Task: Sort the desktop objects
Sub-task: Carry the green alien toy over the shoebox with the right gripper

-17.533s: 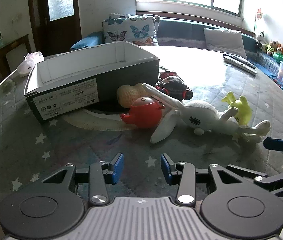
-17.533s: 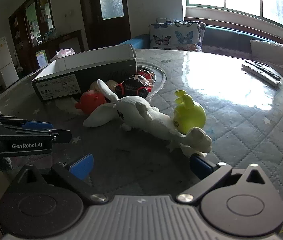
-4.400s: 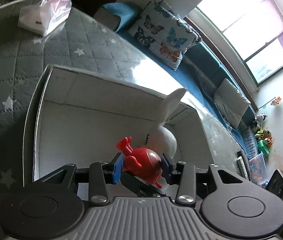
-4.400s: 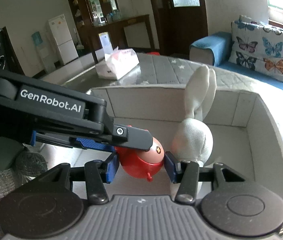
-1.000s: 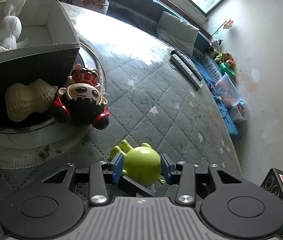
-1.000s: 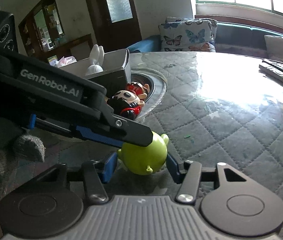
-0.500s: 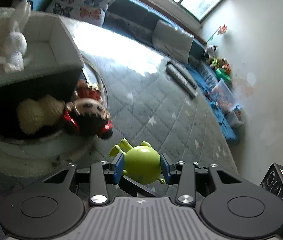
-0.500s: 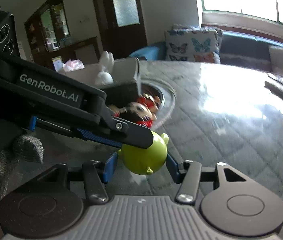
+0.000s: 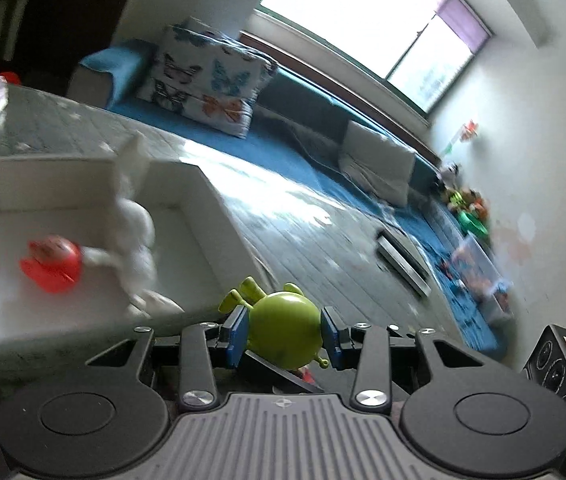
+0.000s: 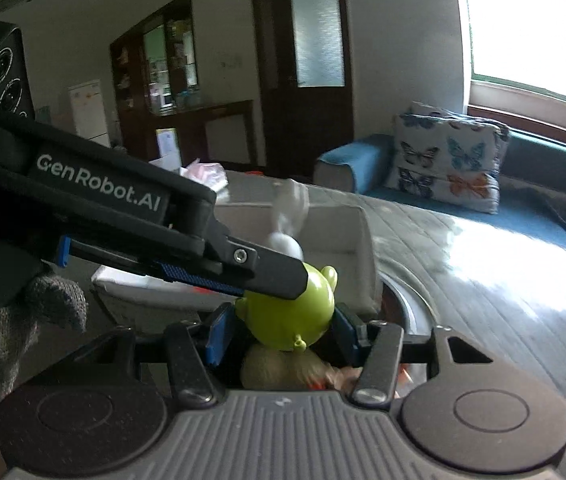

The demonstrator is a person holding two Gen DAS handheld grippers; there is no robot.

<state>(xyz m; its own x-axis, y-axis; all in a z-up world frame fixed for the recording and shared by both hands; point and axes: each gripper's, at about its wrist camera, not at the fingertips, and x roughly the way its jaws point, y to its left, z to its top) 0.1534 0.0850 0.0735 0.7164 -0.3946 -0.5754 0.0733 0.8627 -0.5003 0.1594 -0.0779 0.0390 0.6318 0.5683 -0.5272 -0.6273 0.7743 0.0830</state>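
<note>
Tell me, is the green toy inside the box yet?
Not yet. The green toy sits gripped between the left gripper's fingers, outside the box, which holds a white bunny and red toy.

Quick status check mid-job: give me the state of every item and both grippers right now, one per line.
green toy: lifted, clamped by both grippers, near the box.
left gripper: shut on the green toy.
right gripper: shut on the green toy.
box: open-topped, holding two toys.
white rabbit: inside the box, ears sticking up.
red toy: lying inside the box beside the rabbit.
</note>
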